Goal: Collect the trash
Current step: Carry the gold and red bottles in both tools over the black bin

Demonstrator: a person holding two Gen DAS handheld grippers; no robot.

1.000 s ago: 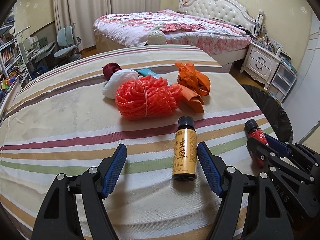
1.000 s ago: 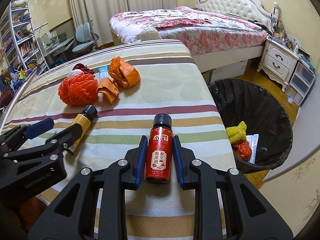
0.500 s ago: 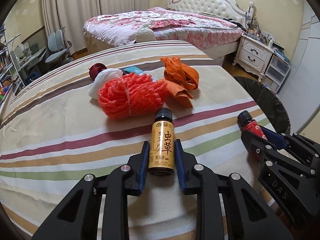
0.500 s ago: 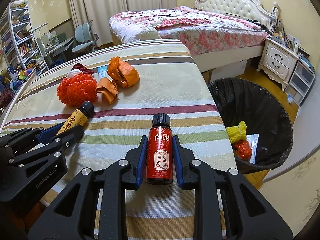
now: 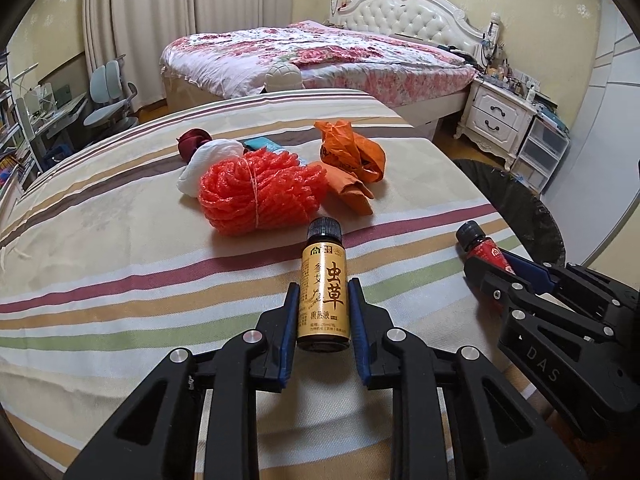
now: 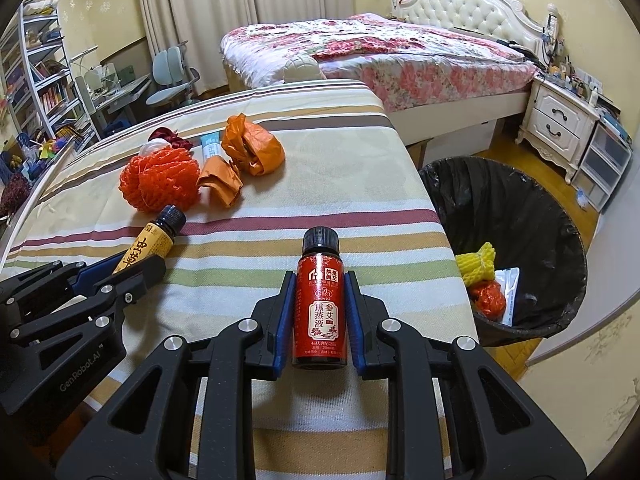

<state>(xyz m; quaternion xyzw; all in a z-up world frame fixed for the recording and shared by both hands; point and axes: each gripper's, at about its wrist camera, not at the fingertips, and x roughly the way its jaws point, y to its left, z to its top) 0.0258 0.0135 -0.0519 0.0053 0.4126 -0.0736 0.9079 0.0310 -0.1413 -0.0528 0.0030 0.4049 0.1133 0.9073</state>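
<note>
My left gripper (image 5: 324, 292) is shut on a gold-labelled bottle (image 5: 323, 288) with a black cap, held just above the striped table (image 5: 120, 264). My right gripper (image 6: 320, 284) is shut on a red-labelled bottle (image 6: 319, 300). Each gripper shows in the other's view, the right one (image 5: 496, 268) at right, the left one (image 6: 132, 268) at left. On the table beyond lie a red foam net (image 5: 256, 196), two orange crumpled bags (image 5: 352, 152), a white wad (image 5: 208, 160) and a dark red scrap (image 5: 192, 140). A black-lined trash bin (image 6: 516, 208) stands right of the table.
The bin holds a yellow foam net (image 6: 478, 266), a red net and a white wrapper. A small blue packet (image 5: 264, 144) lies behind the red net. A bed (image 6: 380, 48), nightstand (image 6: 560, 124), desk chairs (image 6: 172, 68) and bookshelf (image 6: 36, 80) stand beyond.
My left gripper moved in around the gold bottle, shut on it and lifted it slightly. My right gripper stayed shut on the red bottle, nearly still.
</note>
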